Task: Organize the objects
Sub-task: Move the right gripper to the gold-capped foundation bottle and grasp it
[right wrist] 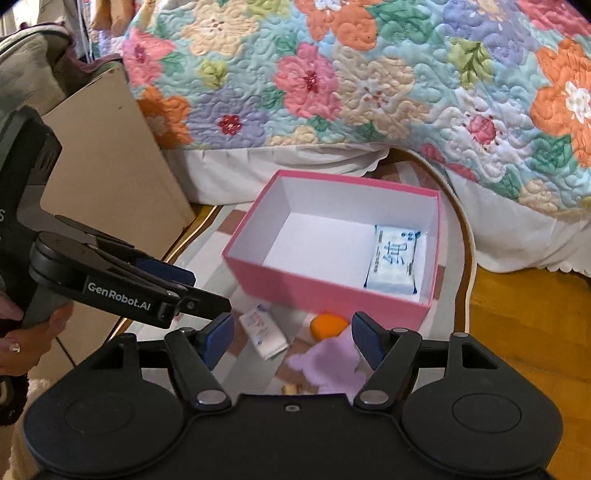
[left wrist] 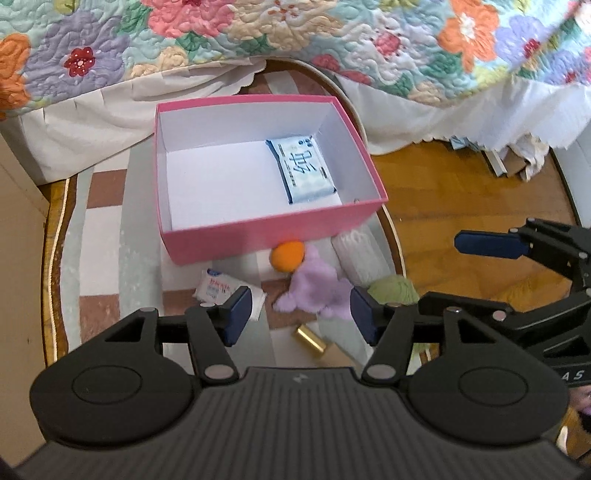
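Observation:
A pink box (left wrist: 258,236) with a white inside stands open on a rug; it also shows in the right wrist view (right wrist: 332,291). A blue tissue pack (left wrist: 303,168) lies in its right end, as the right wrist view (right wrist: 393,264) shows too. In front of the box lie an orange ball (left wrist: 287,255), a purple plush (left wrist: 317,291), a white packet (left wrist: 221,291), a white roll (left wrist: 360,254), a green yarn ball (left wrist: 393,290) and a gold tube (left wrist: 310,339). My left gripper (left wrist: 299,314) is open and empty above the plush. My right gripper (right wrist: 291,339) is open and empty above the same pile.
A checked rug (left wrist: 107,236) covers an oval table with a wooden rim (left wrist: 55,266). A bed with a floral quilt (left wrist: 258,33) stands behind. A cardboard panel (right wrist: 110,155) leans at the left. Wooden floor (left wrist: 461,192) lies to the right.

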